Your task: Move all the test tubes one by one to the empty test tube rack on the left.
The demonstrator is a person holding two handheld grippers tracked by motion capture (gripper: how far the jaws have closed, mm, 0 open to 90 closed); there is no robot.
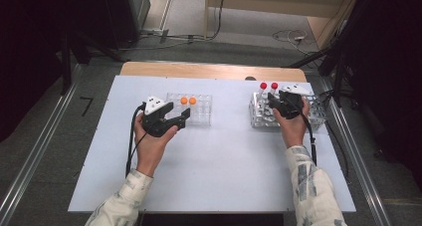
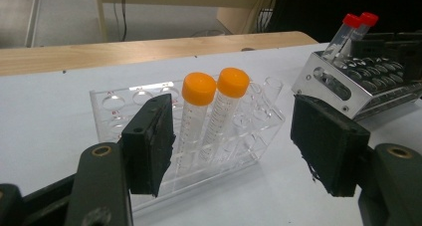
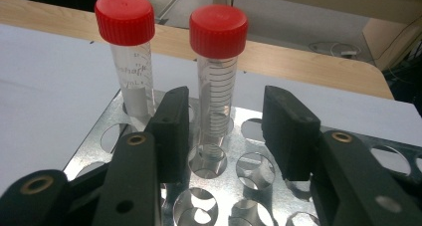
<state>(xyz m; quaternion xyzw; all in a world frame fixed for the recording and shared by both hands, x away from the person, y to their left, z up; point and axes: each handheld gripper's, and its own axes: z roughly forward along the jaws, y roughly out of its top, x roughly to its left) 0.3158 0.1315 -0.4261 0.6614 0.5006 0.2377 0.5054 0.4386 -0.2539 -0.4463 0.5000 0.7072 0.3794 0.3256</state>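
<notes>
The right gripper straddles the upright red-capped tube in the metal rack, fingers apart, not yet clamped; the left gripper hovers open.

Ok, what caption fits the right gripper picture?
Open gripper closing around a red-capped tube in the metal rack.

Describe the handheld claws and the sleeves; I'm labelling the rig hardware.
Both the left claw and the right claw are black, each with two blocky flat-padded jaws on arms with brass-ringed holes, a grey three-cornered top plate and a black trailing cable. Sleeves are pale with grey mottling.
</notes>
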